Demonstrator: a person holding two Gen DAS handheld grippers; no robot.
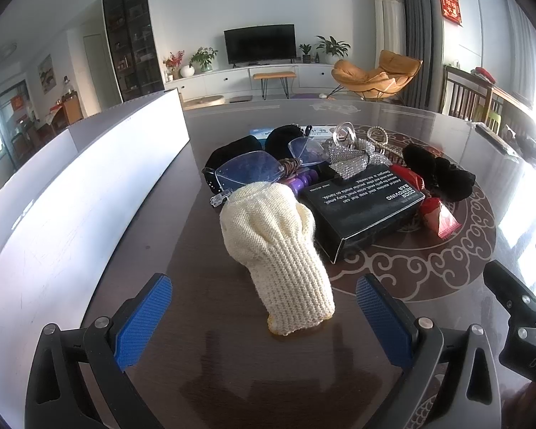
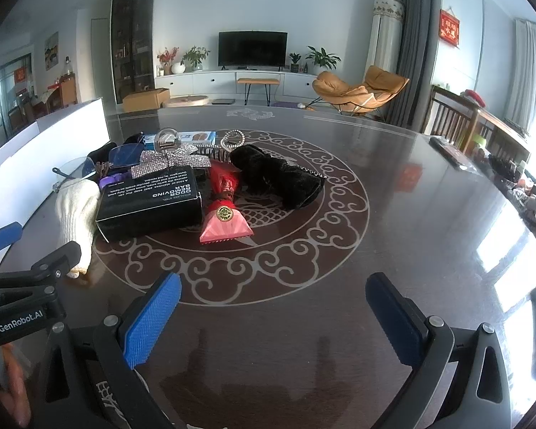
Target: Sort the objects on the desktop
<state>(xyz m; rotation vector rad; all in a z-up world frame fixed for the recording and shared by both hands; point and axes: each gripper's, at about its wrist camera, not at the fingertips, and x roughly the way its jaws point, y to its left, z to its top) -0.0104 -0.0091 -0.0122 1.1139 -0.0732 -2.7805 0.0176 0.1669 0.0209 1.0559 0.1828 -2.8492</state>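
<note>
Nearest the left wrist camera, the left tool (image 1: 264,318) hangs just above the dark surface (image 1: 203,357) with its blue-padded fingers (image 1: 144,320) spread wide and nothing between them. The cuff end of a cream knitted glove (image 1: 275,246) lies just ahead of the gap, not touched by either pad. The right tool (image 2: 273,316) is likewise wide open and empty, poised over a bare stretch of the surface with its pale cloud-scroll ring pattern (image 2: 253,268); the left tool's black frame shows at the left edge of the right wrist view.

The clutter to be sorted sits in one heap beyond the glove. A black box printed "ODOR REMOVING BAR" (image 1: 361,211) lies just beside the glove on its right, one corner close to it. Behind the glove, clear-lensed glasses (image 1: 248,171) rest against black pouches (image 1: 232,153), with a small purple item (image 1: 302,182) between glasses and box. A silver rhinestone bow (image 1: 350,159) sits on the box's far edge, a clear ring-shaped piece (image 1: 345,132) behind it and a pearl string (image 1: 378,134) farther back. Right of the box lies a red foil packet with a gold seal (image 2: 225,211), and beyond that a black velvet pouch (image 2: 278,175). A long white panel (image 1: 71,193) stands along the left side of the surface.
</note>
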